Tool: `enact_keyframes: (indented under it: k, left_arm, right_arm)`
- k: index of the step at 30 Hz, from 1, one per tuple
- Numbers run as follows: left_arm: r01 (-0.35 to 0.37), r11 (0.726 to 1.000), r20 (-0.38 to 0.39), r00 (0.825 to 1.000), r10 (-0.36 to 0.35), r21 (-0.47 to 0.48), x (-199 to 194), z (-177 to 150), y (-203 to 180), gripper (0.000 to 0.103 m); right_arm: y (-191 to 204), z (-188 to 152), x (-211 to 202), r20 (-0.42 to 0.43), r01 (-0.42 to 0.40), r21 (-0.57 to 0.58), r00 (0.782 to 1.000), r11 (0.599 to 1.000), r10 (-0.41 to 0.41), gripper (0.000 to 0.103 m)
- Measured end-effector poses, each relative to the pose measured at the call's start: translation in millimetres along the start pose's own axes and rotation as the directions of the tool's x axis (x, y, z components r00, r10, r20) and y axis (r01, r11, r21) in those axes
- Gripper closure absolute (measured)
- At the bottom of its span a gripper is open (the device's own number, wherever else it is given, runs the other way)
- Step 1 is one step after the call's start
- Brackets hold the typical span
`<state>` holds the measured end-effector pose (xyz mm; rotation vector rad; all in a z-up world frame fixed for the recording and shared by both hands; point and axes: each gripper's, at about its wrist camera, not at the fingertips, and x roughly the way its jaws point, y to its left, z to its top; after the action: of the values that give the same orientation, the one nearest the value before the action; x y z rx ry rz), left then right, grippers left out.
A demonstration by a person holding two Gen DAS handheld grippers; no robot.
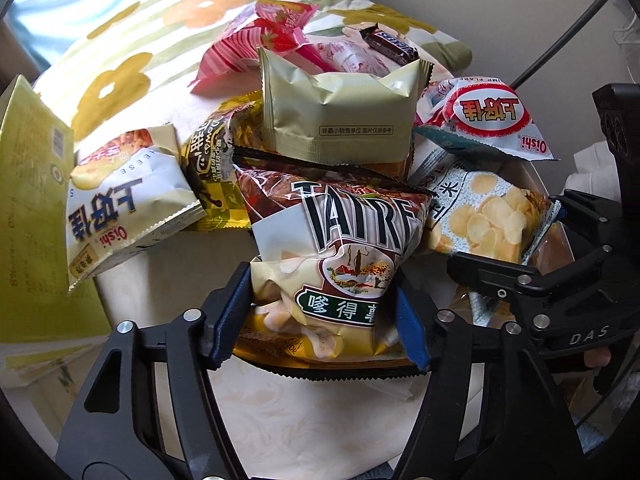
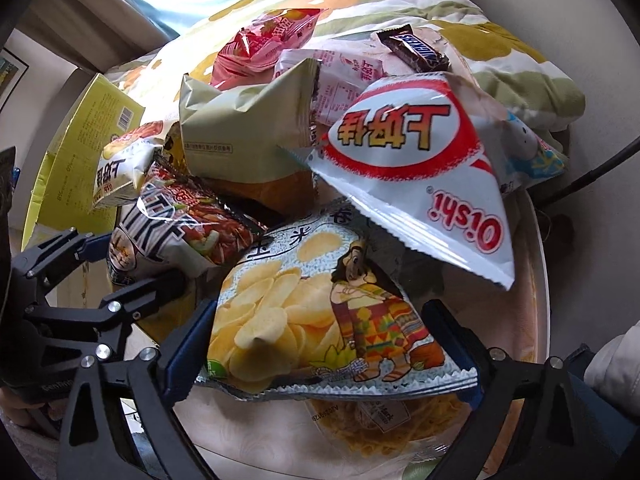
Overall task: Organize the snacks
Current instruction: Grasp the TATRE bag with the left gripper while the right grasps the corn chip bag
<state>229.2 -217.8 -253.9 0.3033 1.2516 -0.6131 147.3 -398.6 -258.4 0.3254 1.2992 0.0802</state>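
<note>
Snack heap on the round desk. Our left claw is clenched across the lower end of the Tayto crisp bag. Right claw straddles the corn-chip bag at the heap's near edge; whether it grips, we cannot tell. Both bags look air-puffed, light, slick-filmed, contents brittle. We judge: pinch gently at the crimped seam, not the belly.
</note>
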Motion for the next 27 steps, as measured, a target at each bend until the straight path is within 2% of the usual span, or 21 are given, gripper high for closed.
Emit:
enact_keyframes:
  k: [10, 16, 21, 27]
  left_arm:
    - [-0.009, 1.0, 0.025, 1.0, 0.009, 0.012, -16.4, -5.8, -3.5, 0.045]
    - [-0.027, 1.0, 0.052, 0.998, 0.027, -0.006, -34.2, -11.8, -3.2, 0.045]
    - [-0.04, 0.999, 0.086, 0.995, 0.043, -0.037, -53.5, -18.4, -1.7, 0.045]
    - [-0.059, 0.994, 0.131, 0.989, 0.071, -0.096, -79.2, -26.9, 6.4, 0.045]
  right_arm:
    - [3.0, -8.9, -5.2, 0.021, 0.011, 0.012, 1.0, 1.0, -0.011, 0.035]
    - [2.6, -12.0, -15.9, 0.056, -0.007, 0.028, 0.998, 1.0, 0.006, 0.046]
    - [5.5, -13.5, -27.1, 0.084, -0.031, 0.022, 0.996, 0.999, 0.029, 0.05]
    - [16.8, -18.2, -41.1, 0.096, -0.073, -0.01, 0.993, 0.997, 0.074, 0.051]
